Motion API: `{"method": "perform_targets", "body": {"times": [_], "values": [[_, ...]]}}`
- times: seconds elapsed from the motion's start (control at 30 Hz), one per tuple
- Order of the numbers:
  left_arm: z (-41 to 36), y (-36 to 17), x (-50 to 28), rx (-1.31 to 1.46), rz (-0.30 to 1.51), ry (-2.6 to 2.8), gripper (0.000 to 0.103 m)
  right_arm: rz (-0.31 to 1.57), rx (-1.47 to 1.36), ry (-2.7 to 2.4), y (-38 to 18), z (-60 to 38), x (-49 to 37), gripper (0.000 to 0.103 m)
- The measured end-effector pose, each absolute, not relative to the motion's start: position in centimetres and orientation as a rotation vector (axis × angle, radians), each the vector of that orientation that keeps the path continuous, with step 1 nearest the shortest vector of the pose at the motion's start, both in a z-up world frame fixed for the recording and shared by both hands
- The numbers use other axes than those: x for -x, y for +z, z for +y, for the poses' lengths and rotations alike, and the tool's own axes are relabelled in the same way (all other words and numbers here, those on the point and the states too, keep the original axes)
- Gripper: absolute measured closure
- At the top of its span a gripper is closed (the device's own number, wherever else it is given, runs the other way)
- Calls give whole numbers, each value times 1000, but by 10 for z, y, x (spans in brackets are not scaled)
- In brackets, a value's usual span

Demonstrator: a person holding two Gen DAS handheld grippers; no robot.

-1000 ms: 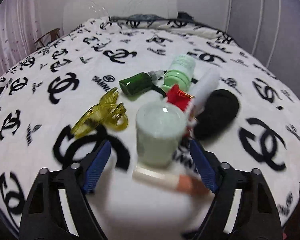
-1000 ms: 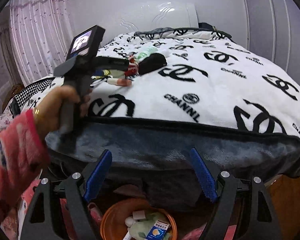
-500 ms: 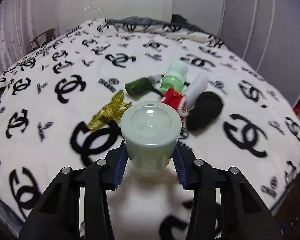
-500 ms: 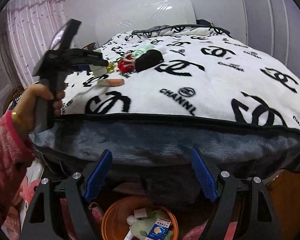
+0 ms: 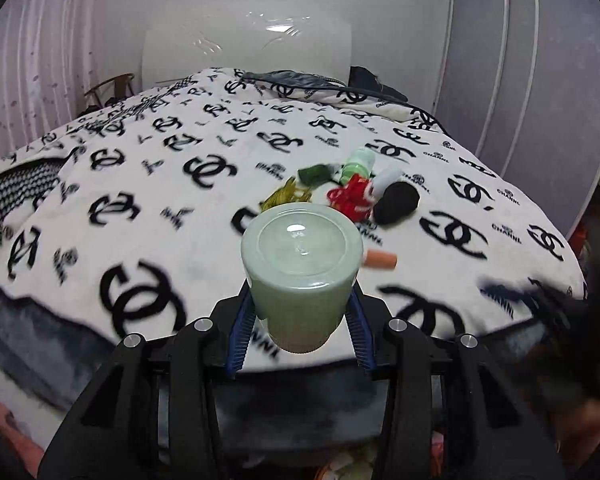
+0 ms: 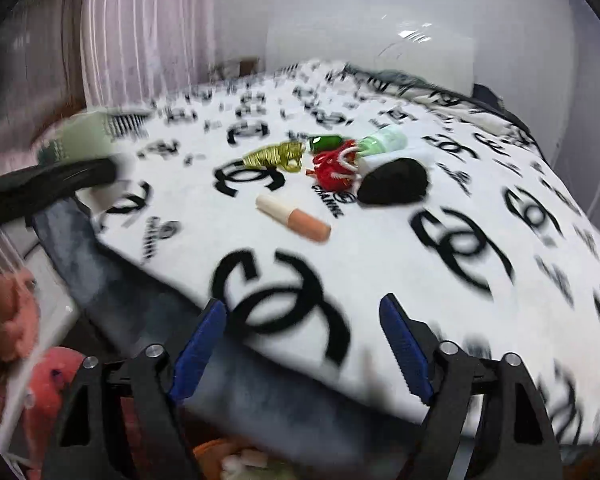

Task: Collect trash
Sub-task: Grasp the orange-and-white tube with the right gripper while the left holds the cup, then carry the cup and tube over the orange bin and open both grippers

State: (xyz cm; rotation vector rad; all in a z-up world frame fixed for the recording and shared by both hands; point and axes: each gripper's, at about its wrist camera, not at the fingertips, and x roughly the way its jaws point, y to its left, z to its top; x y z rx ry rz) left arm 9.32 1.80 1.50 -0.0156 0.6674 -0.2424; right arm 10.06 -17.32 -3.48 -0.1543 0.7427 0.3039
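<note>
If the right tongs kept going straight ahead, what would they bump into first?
Probably the blanket itself. The right tongs, empty and closing a little, tilt down at it. The peach and white tube lies further along that line, but depth is unclear.

A home bedroom. A bed (image 5: 204,216) fills most of the view, covered by a white blanket (image 6: 380,248) printed with black interlocking-C logos over a dark grey underlayer. A glossy white headboard (image 5: 244,52) stands against a pale wall. Pink-striped curtains (image 5: 40,60) hang on the left, tall grey wardrobe doors (image 5: 512,72) stand on the right, and a wooden chair (image 5: 112,88) sits beside the bed.
</note>
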Motion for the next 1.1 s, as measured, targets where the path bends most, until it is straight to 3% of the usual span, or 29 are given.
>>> {"method": "perform_targets", "body": {"times": [0.33,0.57,0.63,1.1], "values": [[44,-12,-70,60,721,-256,62,909,255,285,-65,-123,-224,40],[49,-24,-70,79,754,-260,62,975,140,343,-64,-132,-227,77],[49,-25,-67,88,758,-267,62,987,102,352,-61,-138,-220,83],[26,-12,-29,17,742,-344,62,827,4,438,-4,-181,-98,85]]}}
